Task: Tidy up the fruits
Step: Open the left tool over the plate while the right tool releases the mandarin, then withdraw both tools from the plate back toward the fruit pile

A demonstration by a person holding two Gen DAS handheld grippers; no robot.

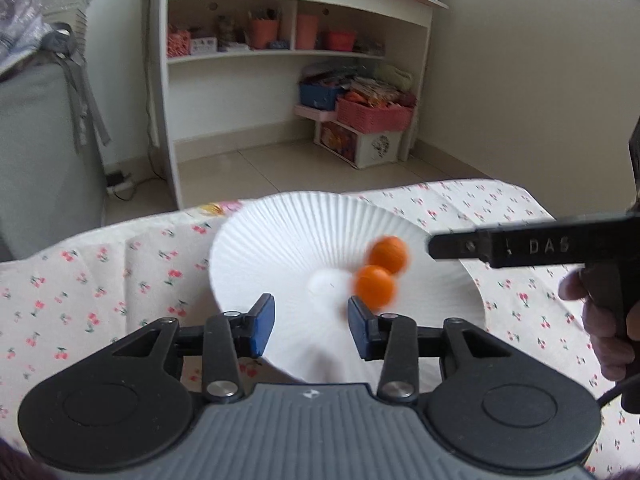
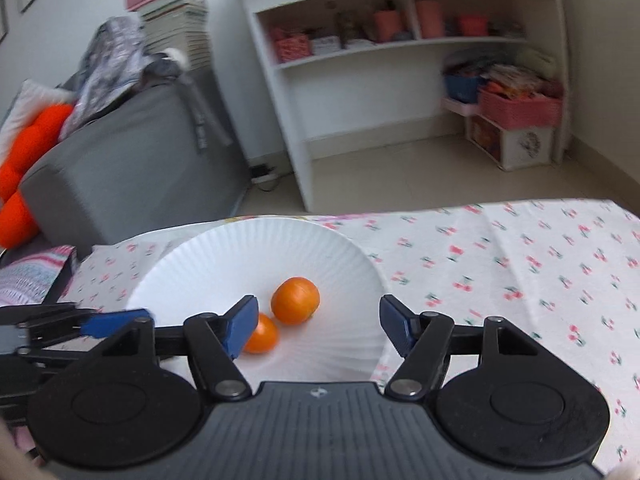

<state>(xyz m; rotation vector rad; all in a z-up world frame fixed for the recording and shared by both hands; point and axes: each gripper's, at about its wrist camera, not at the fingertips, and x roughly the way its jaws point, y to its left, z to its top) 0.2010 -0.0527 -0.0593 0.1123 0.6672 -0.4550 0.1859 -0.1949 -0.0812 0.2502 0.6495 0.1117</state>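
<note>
Left gripper [image 1: 311, 322]: jaws apart, nothing between them; plate just ahead.
Right gripper [image 2: 318, 326]: jaws wide, empty.
Oranges: two, the far orange [image 2: 295, 300] and the near orange [image 2: 262, 334], touching, both in the white paper plate [image 2: 224, 248], ahead of the right gripper's left finger.
Plates: one.
Step, judged: release. Back both tools straight off, clear of the rim; fruit looks blurred, likely rolling.
Cloth: cherry-print tablecloth [image 2: 520, 264] beneath.

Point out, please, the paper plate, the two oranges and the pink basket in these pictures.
paper plate [image 2: 224, 256]: right wrist view, bare fluted rim at back left.
farther orange [image 2: 295, 300]: right wrist view, middle of its skin.
nearer orange [image 2: 264, 336]: right wrist view, visible right half.
pink basket [image 1: 374, 114]: left wrist view, front wall.
</note>
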